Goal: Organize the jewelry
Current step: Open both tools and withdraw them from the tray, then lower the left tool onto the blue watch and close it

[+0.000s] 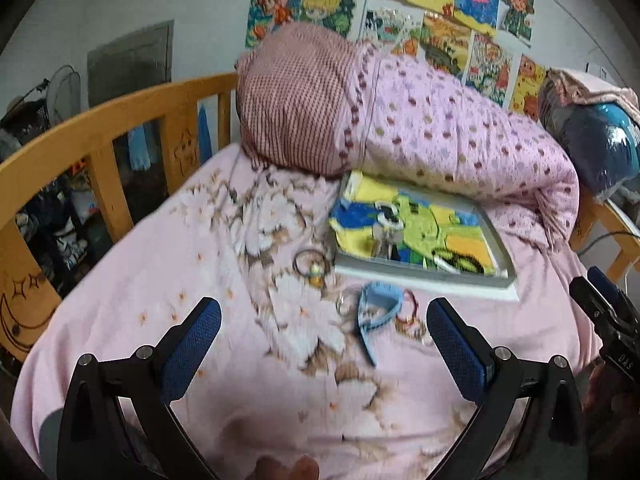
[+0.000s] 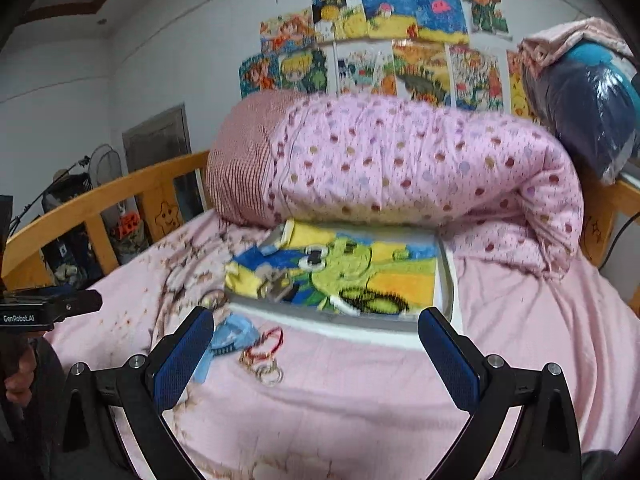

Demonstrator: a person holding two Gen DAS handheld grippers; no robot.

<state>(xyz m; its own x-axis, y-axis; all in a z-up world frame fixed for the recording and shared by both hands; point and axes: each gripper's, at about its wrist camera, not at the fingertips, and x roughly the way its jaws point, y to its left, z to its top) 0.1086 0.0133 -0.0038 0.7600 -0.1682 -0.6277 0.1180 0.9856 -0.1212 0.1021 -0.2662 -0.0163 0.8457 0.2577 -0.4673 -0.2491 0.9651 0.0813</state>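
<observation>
Hovering low in frame over the bed, both grippers' fingers are spreading wide, pinching nothing; blue bracelet is lying mid-frame.

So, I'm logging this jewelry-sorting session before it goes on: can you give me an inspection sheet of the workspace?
Surface: pink floral bedsheet, rumpled.
Job's things: white tray with a cartoon-print liner, keys lying in it; dark ring with a charm, blue strap, red bracelet and metal rings loose on the sheet in front of the tray.
Clutter: rolled pink dotted quilt behind the tray; blue plastic-wrapped bundle.
Grippers: left gripper open, empty; right gripper open, empty; both above the sheet.
Cables: one dark cable by the bed frame at right.
Surroundings: wooden bed rail, drawings on the wall.
</observation>
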